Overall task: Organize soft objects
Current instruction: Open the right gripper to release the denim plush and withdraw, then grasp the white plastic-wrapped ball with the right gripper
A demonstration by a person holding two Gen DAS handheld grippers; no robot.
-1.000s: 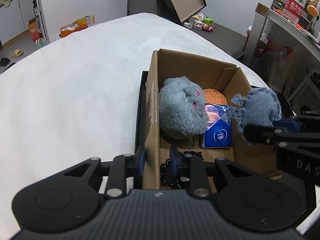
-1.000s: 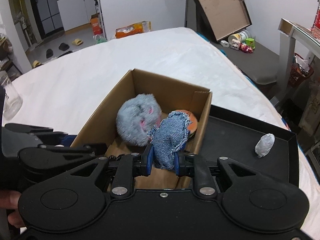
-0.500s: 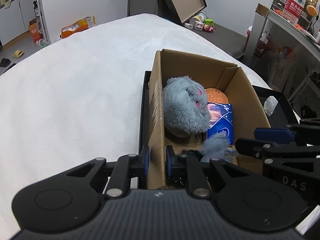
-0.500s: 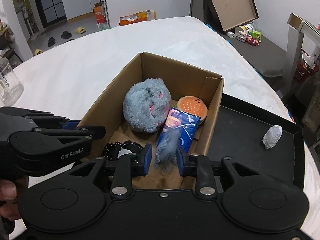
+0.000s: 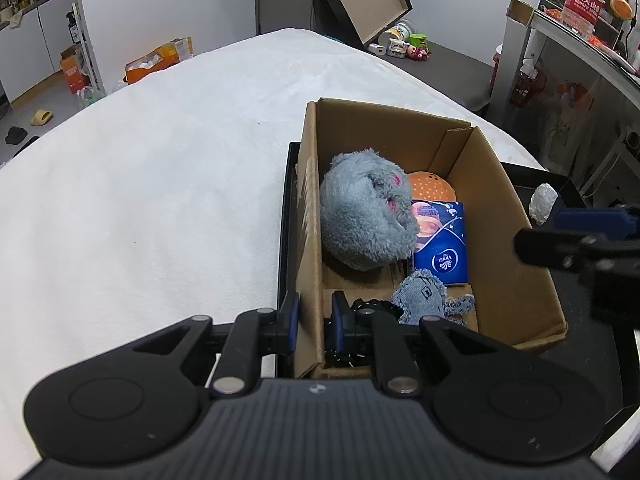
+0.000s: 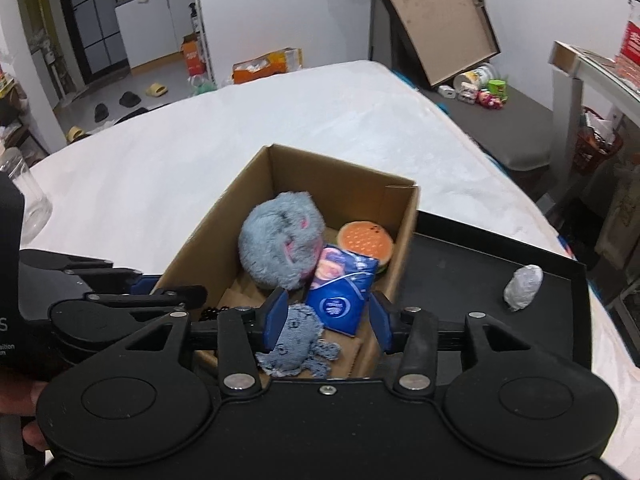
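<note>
An open cardboard box stands on a black tray. In it lie a grey plush, an orange burger toy, a blue tissue pack, a black beaded item and a small denim toy. My left gripper is shut on the box's left wall near the front corner. The jaws of my right gripper are opening above the box's near end. The denim toy lies loose on the box floor below them, free of the pads.
A crumpled silvery lump lies on the tray right of the box. The tray sits on a white padded surface. A glass jar stands at the far left. Shelves and clutter line the right side of the room.
The right gripper let go of the denim toy, which dropped to the box floor near the front, and its jaws spread. The left gripper closed tighter on the box wall.
</note>
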